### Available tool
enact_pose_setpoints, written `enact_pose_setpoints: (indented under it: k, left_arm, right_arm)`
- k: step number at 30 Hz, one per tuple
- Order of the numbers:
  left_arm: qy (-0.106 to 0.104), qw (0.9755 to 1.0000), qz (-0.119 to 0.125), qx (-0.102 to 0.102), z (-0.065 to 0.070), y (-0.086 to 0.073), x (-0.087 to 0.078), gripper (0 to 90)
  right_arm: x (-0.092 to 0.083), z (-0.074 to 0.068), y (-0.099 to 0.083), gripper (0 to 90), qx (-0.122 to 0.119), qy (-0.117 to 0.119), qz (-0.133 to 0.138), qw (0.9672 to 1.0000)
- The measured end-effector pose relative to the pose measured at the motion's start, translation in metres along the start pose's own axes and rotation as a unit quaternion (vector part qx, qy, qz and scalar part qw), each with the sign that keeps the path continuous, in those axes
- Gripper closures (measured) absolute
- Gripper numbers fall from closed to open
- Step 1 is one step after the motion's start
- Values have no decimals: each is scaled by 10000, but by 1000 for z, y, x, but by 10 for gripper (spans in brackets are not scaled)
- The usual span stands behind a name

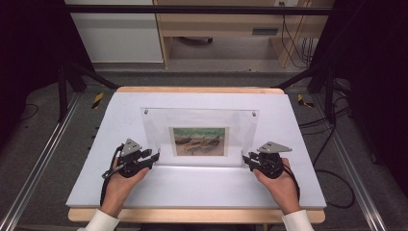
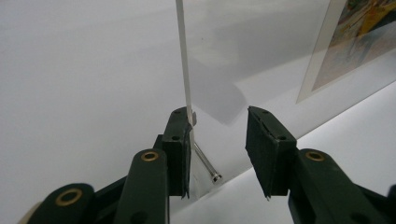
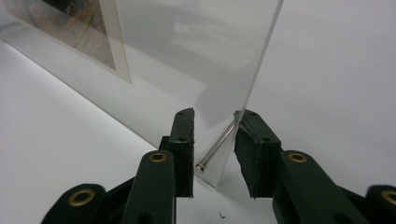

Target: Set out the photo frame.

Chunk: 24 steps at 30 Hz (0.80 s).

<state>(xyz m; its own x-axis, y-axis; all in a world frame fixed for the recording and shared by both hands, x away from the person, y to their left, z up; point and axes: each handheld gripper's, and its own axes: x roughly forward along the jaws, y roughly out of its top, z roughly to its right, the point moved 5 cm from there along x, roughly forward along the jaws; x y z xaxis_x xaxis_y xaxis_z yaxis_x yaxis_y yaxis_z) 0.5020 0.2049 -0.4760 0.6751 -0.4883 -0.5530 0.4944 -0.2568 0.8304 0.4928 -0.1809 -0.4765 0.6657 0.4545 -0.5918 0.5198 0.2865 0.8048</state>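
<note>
A clear acrylic picture frame (image 1: 240, 130) stands upright on the white table sheet (image 1: 192, 190), with a painted print (image 1: 199, 141) at its middle. My left gripper (image 1: 155, 155) is at the frame's lower left corner. In the left gripper view the left gripper (image 2: 219, 121) is open: one jaw touches the panel's edge (image 2: 184, 70), the other stands apart, and a metal pin (image 2: 205, 163) lies between them. My right gripper (image 1: 245, 159) is at the lower right corner. The right gripper (image 3: 215, 116) is open astride the panel (image 3: 224, 70) and its pin (image 3: 217, 147).
Two small screws (image 1: 146, 112) (image 1: 253, 114) mark the frame's top corners. The sheet lies on a wooden board (image 1: 192, 215) with metal rails (image 1: 38, 163) on both sides. Cables (image 1: 332, 159) lie on the floor to the right.
</note>
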Motion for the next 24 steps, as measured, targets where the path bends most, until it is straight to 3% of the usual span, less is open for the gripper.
enact_pose_setpoints:
  k: [24]
  left_arm:
    - [134, 9996, 65, 256, 2, 0, 1, 583]
  right_arm:
    - [1, 0, 0, 660, -49, -17, 56, 10000]
